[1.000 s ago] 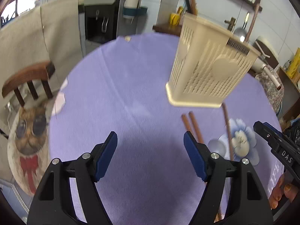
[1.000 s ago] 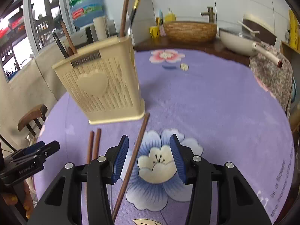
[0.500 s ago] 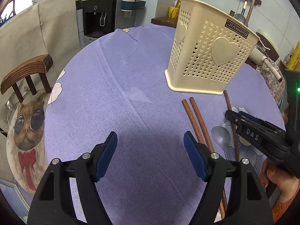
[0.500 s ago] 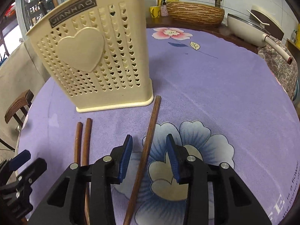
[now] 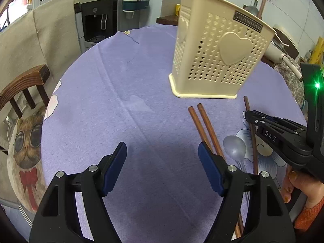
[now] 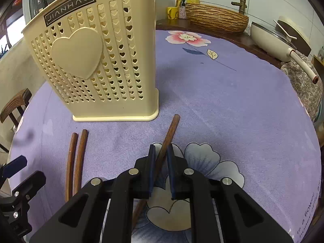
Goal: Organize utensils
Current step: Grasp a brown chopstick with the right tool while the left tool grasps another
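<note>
A cream perforated utensil holder (image 5: 218, 60) (image 6: 97, 64) stands on the purple tablecloth, with a few handles sticking out of its top. A single brown stick (image 6: 169, 133) (image 5: 250, 125) lies in front of it. My right gripper (image 6: 161, 154) has its jaws closed around this stick near its far end, down at the cloth. Two brown chopsticks (image 5: 204, 129) (image 6: 76, 158) lie side by side to the left. A metal spoon (image 5: 236, 147) lies between them and the stick. My left gripper (image 5: 162, 158) is open and empty above the cloth.
The round table (image 5: 121, 93) carries a purple flowered cloth. A wooden chair (image 5: 22, 89) stands at its left edge. A white pan (image 6: 281, 44) and a woven basket (image 6: 216, 18) sit on the counter behind. The right gripper's body (image 5: 283, 139) shows in the left wrist view.
My right gripper has moved down and forward to the single stick and its jaws have closed on it. The left gripper has moved a little closer to the holder and stays open.
</note>
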`<act>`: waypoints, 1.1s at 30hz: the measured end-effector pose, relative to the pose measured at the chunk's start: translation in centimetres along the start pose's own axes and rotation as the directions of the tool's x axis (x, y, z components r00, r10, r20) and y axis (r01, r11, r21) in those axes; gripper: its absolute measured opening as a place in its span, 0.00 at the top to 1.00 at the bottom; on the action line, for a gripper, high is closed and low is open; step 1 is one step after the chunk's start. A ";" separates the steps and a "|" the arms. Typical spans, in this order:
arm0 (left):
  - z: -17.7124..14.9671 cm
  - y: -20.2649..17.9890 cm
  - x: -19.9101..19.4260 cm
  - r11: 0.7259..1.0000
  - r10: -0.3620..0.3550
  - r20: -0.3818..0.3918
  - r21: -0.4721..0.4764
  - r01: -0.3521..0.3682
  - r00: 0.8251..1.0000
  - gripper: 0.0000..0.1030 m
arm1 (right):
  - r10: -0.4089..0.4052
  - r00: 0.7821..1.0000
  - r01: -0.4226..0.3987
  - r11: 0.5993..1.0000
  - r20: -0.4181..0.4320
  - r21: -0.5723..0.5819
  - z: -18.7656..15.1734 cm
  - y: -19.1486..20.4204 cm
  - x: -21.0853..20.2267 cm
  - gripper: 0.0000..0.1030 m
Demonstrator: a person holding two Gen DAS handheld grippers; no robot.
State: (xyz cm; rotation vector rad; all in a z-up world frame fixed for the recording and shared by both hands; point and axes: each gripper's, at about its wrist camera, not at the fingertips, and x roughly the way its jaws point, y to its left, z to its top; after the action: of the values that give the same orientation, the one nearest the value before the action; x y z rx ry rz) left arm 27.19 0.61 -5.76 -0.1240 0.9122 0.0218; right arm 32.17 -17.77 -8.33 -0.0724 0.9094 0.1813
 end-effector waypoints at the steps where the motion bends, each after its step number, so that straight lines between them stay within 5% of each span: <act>1: 0.1 -0.4 0.1 1.000 -0.001 -0.001 0.010 0.001 1.000 0.29 | 0.001 1.000 -0.001 1.000 -0.001 -0.004 0.0 -0.1 0.0 0.89; 16: 1.7 -3.1 3.1 0.998 0.006 -0.046 0.056 -0.004 0.999 0.38 | 0.031 1.000 -0.031 1.000 0.002 0.005 -0.1 -0.5 0.0 0.89; 24: 1.4 -3.2 3.2 0.994 0.071 -0.032 0.090 -0.067 0.997 0.55 | 0.046 0.999 -0.046 0.999 -0.003 -0.004 -0.4 -0.7 -0.2 0.89; 33: 1.8 -3.0 3.5 0.994 0.071 -0.041 0.092 -0.067 0.997 0.57 | 0.035 0.999 -0.035 0.999 -0.011 0.020 0.0 -0.5 0.0 0.88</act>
State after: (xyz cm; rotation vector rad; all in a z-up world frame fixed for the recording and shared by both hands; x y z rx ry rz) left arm 30.92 -2.26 -7.14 -0.0087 0.9597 0.0415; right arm 32.27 -18.21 -8.36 -0.0386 0.9237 0.2045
